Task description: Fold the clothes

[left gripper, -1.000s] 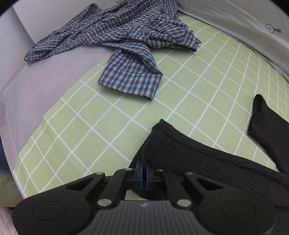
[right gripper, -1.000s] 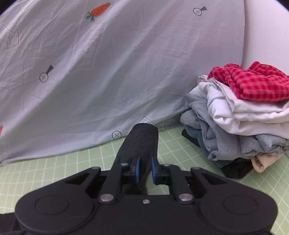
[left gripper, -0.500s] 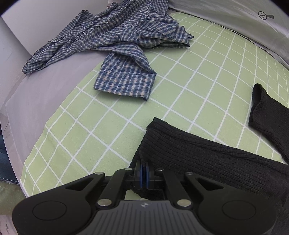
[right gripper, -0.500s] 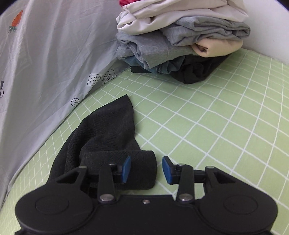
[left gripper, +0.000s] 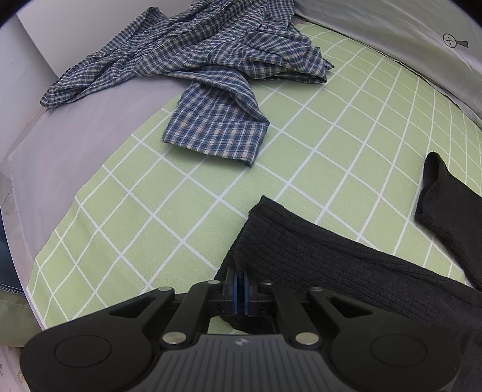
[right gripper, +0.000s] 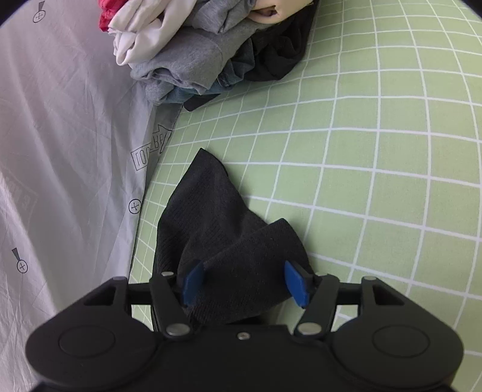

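Bed (left gripper: 144, 229) under green checked sheet (right gripper: 391, 150); grey printed quilt (right gripper: 60, 150) alongside; white wall (left gripper: 75, 27) behind.

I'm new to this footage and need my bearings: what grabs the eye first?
A black ribbed knit garment sprawls over the green checked bedsheet, its edge pinched in the left gripper. A rumpled blue plaid shirt lies beyond. By the right gripper, whose jaws are opening around a black sleeve end, a heap of mixed clothes sits at the sheet's far edge.
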Motion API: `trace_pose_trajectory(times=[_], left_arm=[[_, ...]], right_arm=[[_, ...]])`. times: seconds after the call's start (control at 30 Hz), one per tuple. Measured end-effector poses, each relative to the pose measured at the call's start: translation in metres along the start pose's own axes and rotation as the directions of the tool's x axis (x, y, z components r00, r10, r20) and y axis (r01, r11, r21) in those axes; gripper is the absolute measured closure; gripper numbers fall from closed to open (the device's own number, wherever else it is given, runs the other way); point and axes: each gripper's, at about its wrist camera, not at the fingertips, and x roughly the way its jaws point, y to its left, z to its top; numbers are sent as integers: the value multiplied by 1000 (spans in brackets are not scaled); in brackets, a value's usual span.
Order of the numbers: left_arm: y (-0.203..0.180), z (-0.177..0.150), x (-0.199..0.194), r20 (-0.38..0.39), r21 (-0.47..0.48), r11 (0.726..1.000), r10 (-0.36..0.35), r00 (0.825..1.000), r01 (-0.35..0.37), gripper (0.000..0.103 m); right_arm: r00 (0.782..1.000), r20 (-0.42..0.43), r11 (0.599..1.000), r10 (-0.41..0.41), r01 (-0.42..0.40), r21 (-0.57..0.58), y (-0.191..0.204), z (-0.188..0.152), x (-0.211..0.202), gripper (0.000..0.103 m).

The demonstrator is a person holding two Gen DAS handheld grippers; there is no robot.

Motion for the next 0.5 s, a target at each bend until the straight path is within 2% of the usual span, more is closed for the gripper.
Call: trace_pose_trajectory(times=[0.1,0.17,0.27,0.33,0.4,0.43,0.47,0.5], left_arm=[[2,0,1,-1,-15,1000,-11,1000,11,98],[3,0,1,-1,-17,1000,-13,1000,12,98],[1,0,0,0,-9,1000,-7,1000,7,98],[0,0,0,1,-1,1000,-2,1000,2,98],[-1,0,0,0,4,1000,-1,1000,1,98],[0,0,0,0,-1,1000,-5,1000,5,98],[1,0,0,-1,-6,1000,-9,1000,9,98],[2,0,0,-1,-12,1000,-14,1000,14,98]], right_arm=[[998,-50,997,-25,29,77,-4,3,-1,41],[996,-82,990,-38,48,132,-9,3,-4,35],[994,-104,967,40,-12,254,-22,-4,-7,33],[992,-91,965,86,-60,256,-23,-7,-3,35],[995,-73,978,71,-55,204,-18,-8,0,42],[995,-68,983,73,-60,176,-16,-8,2,51],[995,-60,989,80,-72,131,-12,-7,2,71],[996,-45,995,81,-78,70,-7,-7,1,78]])
